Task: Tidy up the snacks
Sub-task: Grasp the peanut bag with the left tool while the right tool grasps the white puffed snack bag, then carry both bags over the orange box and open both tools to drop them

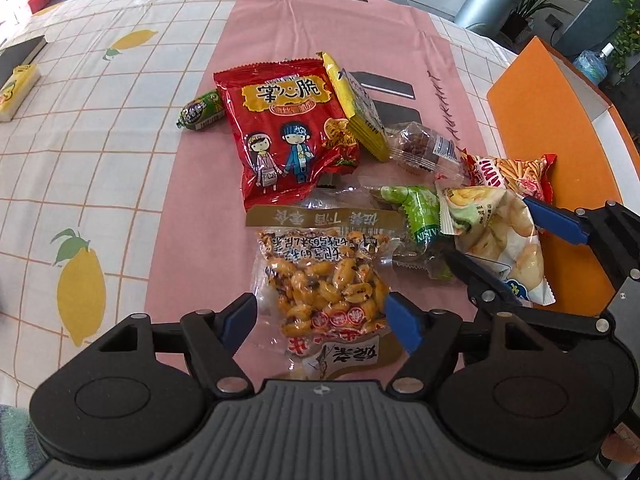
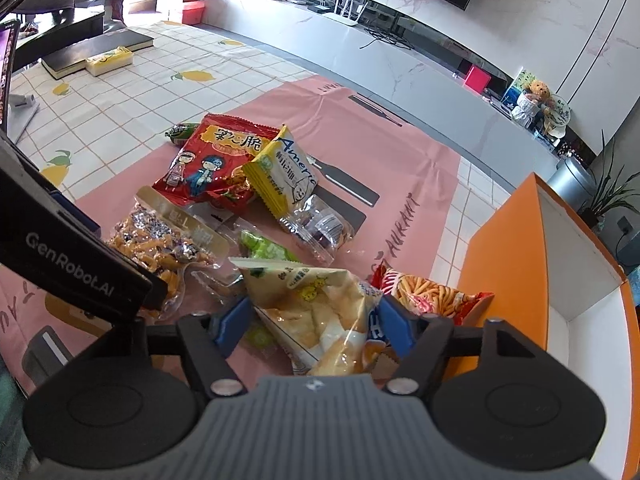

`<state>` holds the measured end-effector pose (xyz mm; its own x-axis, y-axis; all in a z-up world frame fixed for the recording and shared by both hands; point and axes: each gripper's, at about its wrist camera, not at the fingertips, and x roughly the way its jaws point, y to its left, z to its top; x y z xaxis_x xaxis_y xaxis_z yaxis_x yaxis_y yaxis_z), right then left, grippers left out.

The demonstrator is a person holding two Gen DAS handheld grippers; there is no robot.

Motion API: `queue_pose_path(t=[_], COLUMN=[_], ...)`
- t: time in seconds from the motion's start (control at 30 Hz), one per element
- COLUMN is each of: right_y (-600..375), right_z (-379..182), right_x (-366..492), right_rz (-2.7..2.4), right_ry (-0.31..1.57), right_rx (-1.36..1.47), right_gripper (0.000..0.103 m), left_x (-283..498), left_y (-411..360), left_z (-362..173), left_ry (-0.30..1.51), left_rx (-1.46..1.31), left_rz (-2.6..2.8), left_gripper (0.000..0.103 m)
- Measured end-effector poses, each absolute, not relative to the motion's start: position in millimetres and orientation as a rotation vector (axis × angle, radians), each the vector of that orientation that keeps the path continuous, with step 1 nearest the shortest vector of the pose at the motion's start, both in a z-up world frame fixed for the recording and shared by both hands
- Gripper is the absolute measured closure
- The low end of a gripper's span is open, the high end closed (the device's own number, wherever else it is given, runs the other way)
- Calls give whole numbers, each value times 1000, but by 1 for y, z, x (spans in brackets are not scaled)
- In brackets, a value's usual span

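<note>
On the pink mat's near edge, the open left gripper [image 1: 320,320] straddles the peanut pack [image 1: 324,284], the right gripper [image 2: 314,326] loosely brackets the puffed-snack bag [image 2: 316,316]; both should clamp mid-pack.

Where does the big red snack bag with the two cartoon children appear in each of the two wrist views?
Left wrist view: the red bag lies upper centre, on the pink mat, beyond the peanut pack.
Right wrist view: the red bag lies left of centre, in the middle distance.
Shared landmark: the yellow packet leaning on its right edge.
</note>
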<state>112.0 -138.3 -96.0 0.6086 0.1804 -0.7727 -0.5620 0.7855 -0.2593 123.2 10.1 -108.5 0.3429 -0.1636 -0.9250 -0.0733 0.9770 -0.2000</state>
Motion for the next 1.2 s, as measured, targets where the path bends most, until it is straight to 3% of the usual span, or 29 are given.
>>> queue_pose_path(t=[0.1, 0.17, 0.37, 0.43, 0.93, 1.03, 1.1, 1.2], right_y=[-140, -141, -149, -155, -203, -212, -215, -219], right_z=[-96, -95, -90, -87, -66, -63, -62, -59], right_x=[111, 111, 112, 114, 107, 102, 100, 96], right_rz=[463, 467, 452, 434, 363, 367, 371, 382], right_ry=[806, 810, 823, 835, 893, 885, 879, 866], right_rx=[-518, -506, -475, -443, -15, 49, 74, 92], right_gripper=[43, 55, 69, 86, 87, 87, 87, 87], left_x=[125, 127, 131, 132, 127, 122, 118, 116], left_y=[8, 8, 8, 9, -5, -7, -8, -7], left_z=[-110, -112, -114, -115, -120, -118, -115, -111], left_ry=[1216, 1216, 1232, 1239, 1201, 1179, 1156, 1148], left_rx=[-211, -219, -209, -218, -139, -128, -129, -134], left_rz=[-58, -53, -52, -50, -39, -43, -39, -31], left_gripper=[11, 8, 4, 4, 2, 12, 34, 42])
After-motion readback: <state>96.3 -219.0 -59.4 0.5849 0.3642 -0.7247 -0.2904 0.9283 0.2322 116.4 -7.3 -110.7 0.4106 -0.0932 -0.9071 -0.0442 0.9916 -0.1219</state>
